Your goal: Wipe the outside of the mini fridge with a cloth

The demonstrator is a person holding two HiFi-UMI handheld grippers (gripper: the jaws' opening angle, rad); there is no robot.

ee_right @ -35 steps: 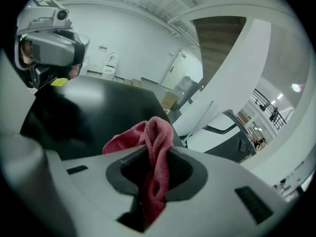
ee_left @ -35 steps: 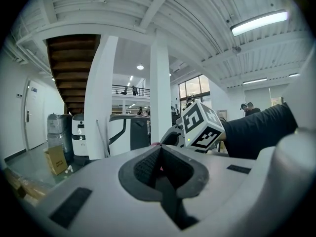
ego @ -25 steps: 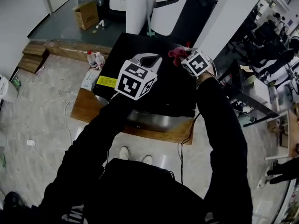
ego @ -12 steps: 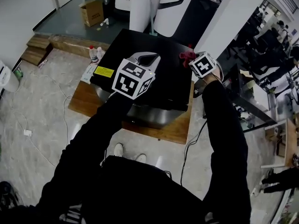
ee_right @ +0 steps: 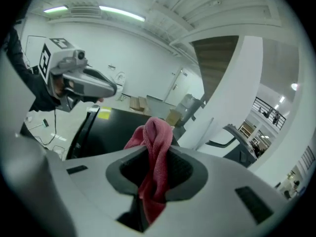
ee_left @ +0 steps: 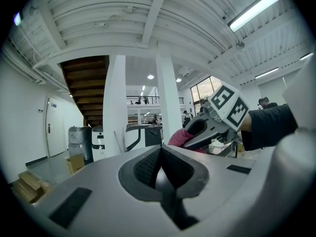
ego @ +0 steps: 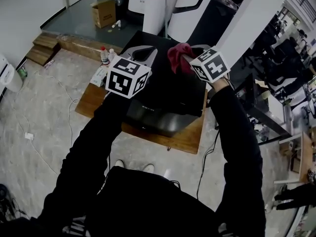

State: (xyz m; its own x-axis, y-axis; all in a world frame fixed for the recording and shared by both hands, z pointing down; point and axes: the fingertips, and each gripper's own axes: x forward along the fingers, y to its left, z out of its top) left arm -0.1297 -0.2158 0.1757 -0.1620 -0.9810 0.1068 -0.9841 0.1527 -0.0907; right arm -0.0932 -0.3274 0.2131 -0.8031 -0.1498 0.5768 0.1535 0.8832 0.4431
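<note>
Cloth [ego: 175, 57], red and bunched, is pinched tight between the jaws of the right gripper [ego: 186, 58], over the far part of the black mini fridge [ego: 168, 90]. The left gripper [ego: 152, 49] is just beside it, jaws pressed together with nothing between them. The fridge stands on a wooden board [ego: 185, 139]

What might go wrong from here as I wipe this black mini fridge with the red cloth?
The red cloth is a bunched strip pinched in the right gripper, so hard jaw tips might scrape the black mini fridge. The left gripper, shut and empty, sits close beside it; the two might collide.
</note>
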